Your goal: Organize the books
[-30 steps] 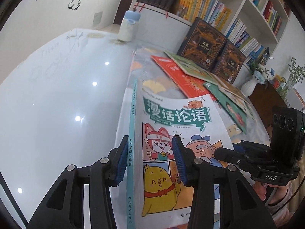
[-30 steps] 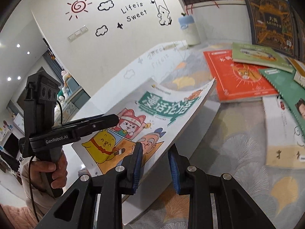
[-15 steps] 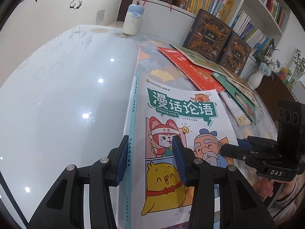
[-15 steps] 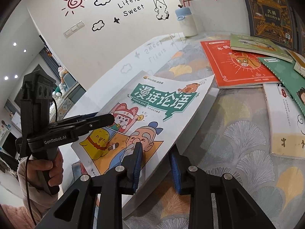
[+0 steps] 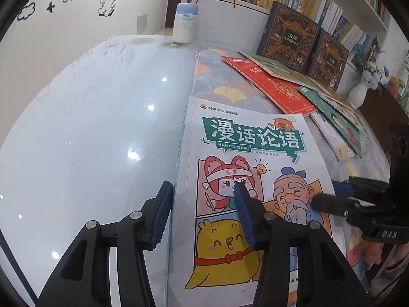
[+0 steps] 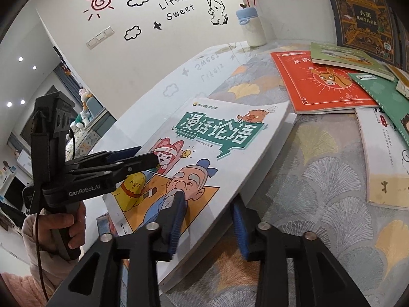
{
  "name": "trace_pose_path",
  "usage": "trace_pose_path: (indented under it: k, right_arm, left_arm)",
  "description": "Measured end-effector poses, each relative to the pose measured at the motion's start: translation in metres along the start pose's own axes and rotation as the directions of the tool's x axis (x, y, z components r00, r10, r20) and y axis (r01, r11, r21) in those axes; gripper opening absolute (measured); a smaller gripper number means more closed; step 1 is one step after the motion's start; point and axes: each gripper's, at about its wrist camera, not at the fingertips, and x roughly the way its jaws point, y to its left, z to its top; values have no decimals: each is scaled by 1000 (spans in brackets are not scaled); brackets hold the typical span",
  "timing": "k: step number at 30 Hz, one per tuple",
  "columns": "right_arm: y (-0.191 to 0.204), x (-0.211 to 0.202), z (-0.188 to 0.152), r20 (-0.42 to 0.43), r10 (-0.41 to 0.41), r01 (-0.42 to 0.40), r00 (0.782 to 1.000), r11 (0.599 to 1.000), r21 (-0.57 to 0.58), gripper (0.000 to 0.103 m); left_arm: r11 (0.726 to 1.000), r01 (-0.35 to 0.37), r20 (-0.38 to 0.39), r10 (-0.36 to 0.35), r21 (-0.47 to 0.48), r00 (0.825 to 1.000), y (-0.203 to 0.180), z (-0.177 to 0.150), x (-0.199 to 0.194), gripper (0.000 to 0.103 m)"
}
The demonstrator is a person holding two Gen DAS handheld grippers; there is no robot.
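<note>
- Comic-cover book [image 5: 245, 179] lies flat on the glossy table [image 5: 89, 140].
- Left gripper [image 5: 203, 213] straddles its spine edge, jaws opening, pads off it.
- Right gripper [image 6: 208, 223] straddles its opposite edge, jaws opening, released.

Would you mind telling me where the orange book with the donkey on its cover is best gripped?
Probably the orange donkey book's near edge, from the front. It lies flat on the patterned cloth, and that edge looks free; green books overlap its far and right edges. A low, flat approach suits a thin cover.
</note>
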Motion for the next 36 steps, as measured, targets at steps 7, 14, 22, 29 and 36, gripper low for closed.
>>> trace_pose_path:
  k: [7, 14, 22, 29, 36]
  right_arm:
    - [7, -13, -1, 19, -16, 16, 1000, 1000, -6, 76]
    - [-15, -44, 1, 59, -7, 7, 998, 1000, 17, 76]
    - [-74, -124, 12, 183, -90, 78, 979, 995, 70, 76]
    - [-165, -206, 40, 255, -158, 121, 954, 980, 155, 76]
    - [-292, -236, 76, 257, -262, 191, 930, 943, 273, 76]
  left_arm:
    - [993, -110, 60, 112, -34, 992, 7, 5, -10, 48]
    - [997, -62, 153, 69, -51, 986, -13, 31, -28, 52]
    - [998, 46, 191, -55, 52, 980, -86, 83, -18, 63]
    - [978, 155, 196, -181, 140, 964, -183, 148, 14, 63]
    - [971, 202, 176, -222, 127, 959, -276, 182, 111, 66]
